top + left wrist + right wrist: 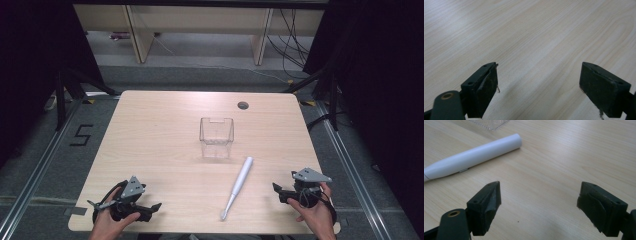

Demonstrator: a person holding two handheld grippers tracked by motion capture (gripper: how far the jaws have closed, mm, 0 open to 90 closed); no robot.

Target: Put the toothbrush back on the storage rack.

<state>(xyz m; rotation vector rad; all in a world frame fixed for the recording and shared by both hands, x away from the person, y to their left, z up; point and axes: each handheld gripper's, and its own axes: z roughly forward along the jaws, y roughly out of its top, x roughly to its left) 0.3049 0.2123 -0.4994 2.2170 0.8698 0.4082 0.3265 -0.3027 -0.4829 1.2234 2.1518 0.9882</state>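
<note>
Table (165, 130) carries clear container (217, 136) and apparently electric toothbrush (239, 185), apart; left gripper (152, 207) and right gripper (278, 191) spread wide, empty.

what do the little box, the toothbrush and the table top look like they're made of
Box: clear hard plastic, probably; the table shows through its walls.
Toothbrush: smooth white plastic with a soft sheen, matte rather than glossy.
Table: pale wood-grain top, likely laminate; the streaks run evenly.

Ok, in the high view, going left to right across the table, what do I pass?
left gripper → clear container → electric toothbrush → right gripper. The container sits farther back; the toothbrush lies diagonally in front of it.
</note>
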